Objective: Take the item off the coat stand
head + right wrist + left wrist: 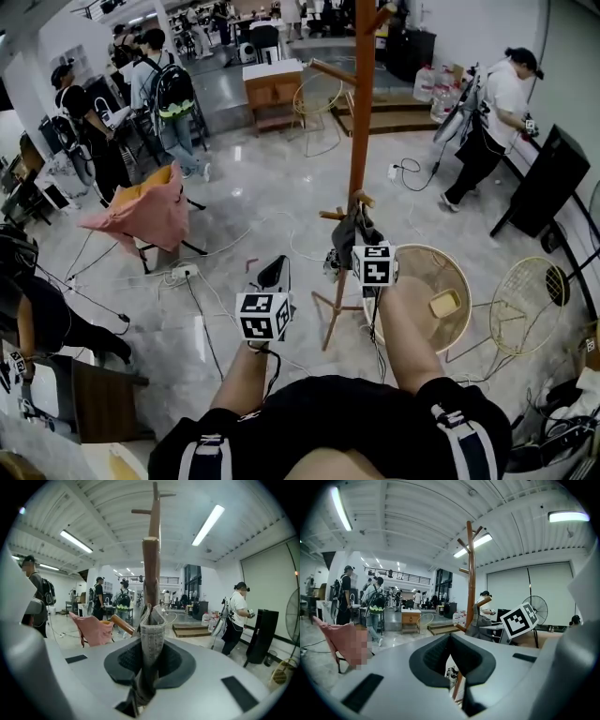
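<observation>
A tall wooden coat stand (pixel 360 112) rises from the tiled floor ahead of me. A grey garment (pixel 354 230) hangs on one of its low pegs. My right gripper (pixel 358 242) reaches up to it. In the right gripper view a folded strip of the grey garment (pixel 151 634) runs between the pads, and the right gripper (pixel 149 667) is shut on it just below the peg (pixel 151 569). My left gripper (pixel 275 274) hovers to the left of the stand, jaws together with nothing between them. The left gripper view shows the stand (pixel 470 573) and the garment (pixel 477 623) at a distance.
A round wicker basket (pixel 459 281) holding a yellow block stands right of the stand's base, with a wire chair (pixel 525 305) beyond. A pink cloth (pixel 145 211) is draped over a chair at the left. Cables cross the floor, and several people stand around the room.
</observation>
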The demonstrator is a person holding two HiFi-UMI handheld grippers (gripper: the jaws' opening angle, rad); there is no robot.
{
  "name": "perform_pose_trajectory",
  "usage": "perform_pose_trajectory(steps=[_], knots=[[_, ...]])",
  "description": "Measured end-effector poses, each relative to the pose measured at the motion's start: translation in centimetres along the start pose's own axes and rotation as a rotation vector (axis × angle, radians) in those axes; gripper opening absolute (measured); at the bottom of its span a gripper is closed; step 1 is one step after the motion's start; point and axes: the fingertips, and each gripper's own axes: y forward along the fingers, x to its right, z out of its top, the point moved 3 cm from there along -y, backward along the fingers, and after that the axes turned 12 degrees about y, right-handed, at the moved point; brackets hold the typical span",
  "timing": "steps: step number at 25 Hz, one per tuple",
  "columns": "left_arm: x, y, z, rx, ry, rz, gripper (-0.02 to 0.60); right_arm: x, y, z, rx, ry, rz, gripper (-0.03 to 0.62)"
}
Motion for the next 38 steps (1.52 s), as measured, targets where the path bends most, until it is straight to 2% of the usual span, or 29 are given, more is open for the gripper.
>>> perform_pose_trajectory(steps=[7, 16, 23, 30, 38], knots=[[0.5, 0.9, 0.0, -0.002, 0.008, -0.032, 0.017, 0.1, -3.1, 3.3, 0.114, 0.001, 0.004, 0.054], [3.0, 2.8, 1.3, 0.027, 0.029, -0.072, 0.017, 1.6, -8.8, 4.7, 0.179, 0.026, 0.048, 0.051], [4.8, 2.4, 1.5, 0.042, 0.043, -0.098, 0.017, 2.9, -13.0, 2.8, 0.220, 0.115, 0.053, 0.051], [6.5, 1.8, 1.4, 0.039, 0.050, -0.122, 0.017, 3.8, -14.9, -0.4, 0.213, 0.091, 0.014, 0.051], [7.7, 1.4, 1.6, 0.039, 0.060, -0.144, 0.017, 3.5, -16.1, -1.1, 0.215, 0.098, 0.025, 0.051]])
